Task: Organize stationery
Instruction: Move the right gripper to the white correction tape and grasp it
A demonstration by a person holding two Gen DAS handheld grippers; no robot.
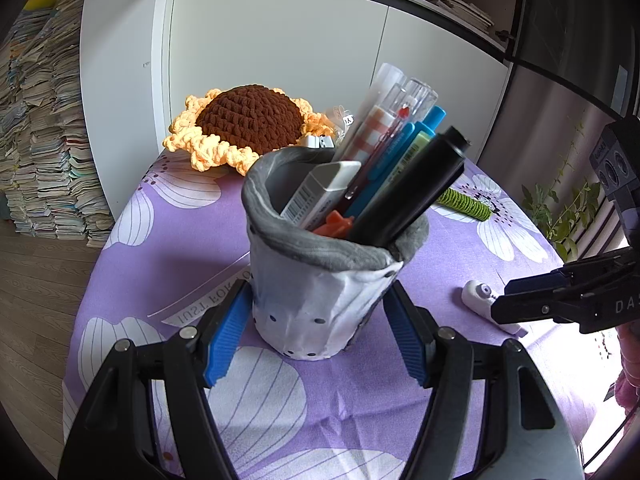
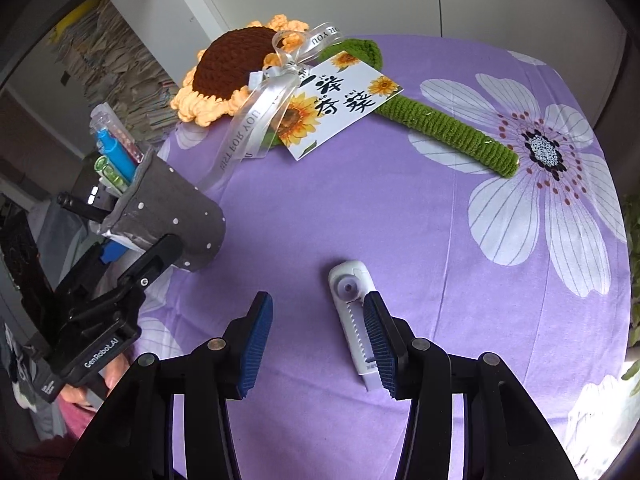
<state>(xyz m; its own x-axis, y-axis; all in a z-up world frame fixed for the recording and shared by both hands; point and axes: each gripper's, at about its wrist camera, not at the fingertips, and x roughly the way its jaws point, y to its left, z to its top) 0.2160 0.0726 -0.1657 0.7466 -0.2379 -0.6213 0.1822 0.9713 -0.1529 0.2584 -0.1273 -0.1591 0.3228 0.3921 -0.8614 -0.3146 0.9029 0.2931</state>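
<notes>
A soft grey-and-white dotted pen holder (image 1: 320,276) stands on the purple flowered tablecloth (image 1: 160,264). My left gripper (image 1: 318,320) is shut on its base, one blue pad pressing each side. Inside stand a black marker (image 1: 416,188), a white eraser (image 1: 320,192), blue pens and clear tubes. A white utility cutter (image 2: 354,308) lies flat on the cloth. My right gripper (image 2: 316,304) hovers over it, open, with the cutter just inside its right finger and untouched. The left wrist view shows the right gripper (image 1: 508,298) beside the cutter (image 1: 476,294). The right wrist view shows the holder (image 2: 180,220) at the left.
A crochet sunflower (image 2: 228,68) with a green stem (image 2: 448,132), a ribbon and a printed card (image 2: 340,100) lies across the far side of the table. White cabinets stand behind it. Paper stacks (image 1: 44,140) rise beyond the left edge, and a plant (image 1: 560,208) stands at the right.
</notes>
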